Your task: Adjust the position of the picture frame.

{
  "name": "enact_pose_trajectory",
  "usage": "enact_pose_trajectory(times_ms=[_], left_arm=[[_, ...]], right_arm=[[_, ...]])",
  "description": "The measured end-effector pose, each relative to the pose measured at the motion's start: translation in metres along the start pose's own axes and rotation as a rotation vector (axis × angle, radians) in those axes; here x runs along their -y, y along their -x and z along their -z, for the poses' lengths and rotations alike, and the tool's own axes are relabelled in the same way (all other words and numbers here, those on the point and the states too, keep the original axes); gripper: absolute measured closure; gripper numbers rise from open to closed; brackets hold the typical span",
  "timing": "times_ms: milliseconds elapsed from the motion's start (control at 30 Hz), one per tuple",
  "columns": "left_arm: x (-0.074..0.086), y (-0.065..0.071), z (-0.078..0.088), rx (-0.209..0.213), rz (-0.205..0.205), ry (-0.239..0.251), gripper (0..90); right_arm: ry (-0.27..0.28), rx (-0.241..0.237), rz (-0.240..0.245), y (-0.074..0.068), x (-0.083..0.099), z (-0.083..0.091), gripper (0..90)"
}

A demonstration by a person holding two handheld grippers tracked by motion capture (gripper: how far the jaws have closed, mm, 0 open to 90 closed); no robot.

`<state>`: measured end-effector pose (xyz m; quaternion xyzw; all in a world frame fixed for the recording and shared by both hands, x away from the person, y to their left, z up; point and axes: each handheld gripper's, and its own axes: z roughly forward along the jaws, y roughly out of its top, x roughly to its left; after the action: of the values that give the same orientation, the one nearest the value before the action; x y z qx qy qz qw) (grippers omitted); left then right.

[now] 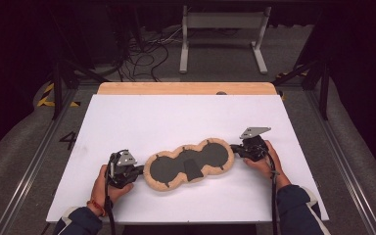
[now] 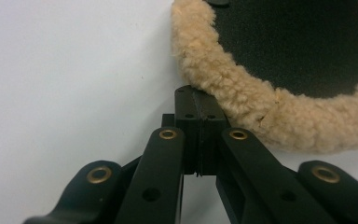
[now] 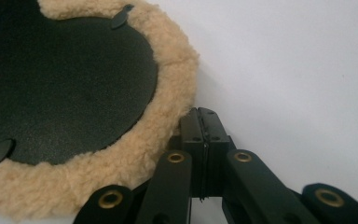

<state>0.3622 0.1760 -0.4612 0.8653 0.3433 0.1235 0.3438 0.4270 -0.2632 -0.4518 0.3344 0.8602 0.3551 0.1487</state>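
At the near edge of the white table point(image 1: 127, 117), two arms in dark blue sleeves point(image 1: 78, 223) come in from the bottom. Each hand holds a black gripper.

The left gripper point(image 1: 139, 171) sits near the front left of the table. Its two jaws are pressed tight together, with nothing between them. In the left gripper view, the left gripper point(image 2: 199, 100) has its tips right at the fuzzy tan edge of a mat point(image 2: 261, 112). They look like they touch the fluff, but it is hard to be sure.

The right gripper point(image 1: 234, 148) is a bit farther back, at the other end of the mat. Its jaws are also pressed tight together and hold nothing. In the right gripper view, the right gripper point(image 3: 204, 114) has its tips just beside the fluffy edge of the mat point(image 3: 121, 158).

The mat point(image 1: 188, 164) lies flat on the table between the two grippers. It looks like three round bumps joined in a row. The inside is dark grey and the rim is soft tan fluff. A small dark flap point(image 1: 193, 169) lies on the middle part.

Farther back, a strip of bare wood point(image 1: 186, 88) shows at the far edge of the table. Behind it, on the grey floor, stand a white metal frame point(image 1: 223, 36) and some black cables point(image 1: 147, 54).
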Motion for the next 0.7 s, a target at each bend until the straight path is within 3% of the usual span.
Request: enact_pose_trajectory(times_ms=[333, 500, 700], left_arm=[[-0.012, -0.002, -0.011, 0.001, -0.045, 0.002, 90.0], [-0.017, -0.002, -0.016, 0.01, -0.036, 0.01, 90.0], [-0.022, 0.001, -0.021, 0.022, -0.059, 0.014, 90.0]], right_arm=[[-0.018, 0.007, -0.003, -0.005, 0.016, 0.018, 90.0], [-0.036, 0.021, 0.011, -0.01, 0.023, 0.028, 90.0], [-0.036, 0.023, -0.021, -0.013, 0.034, 0.039, 90.0]])
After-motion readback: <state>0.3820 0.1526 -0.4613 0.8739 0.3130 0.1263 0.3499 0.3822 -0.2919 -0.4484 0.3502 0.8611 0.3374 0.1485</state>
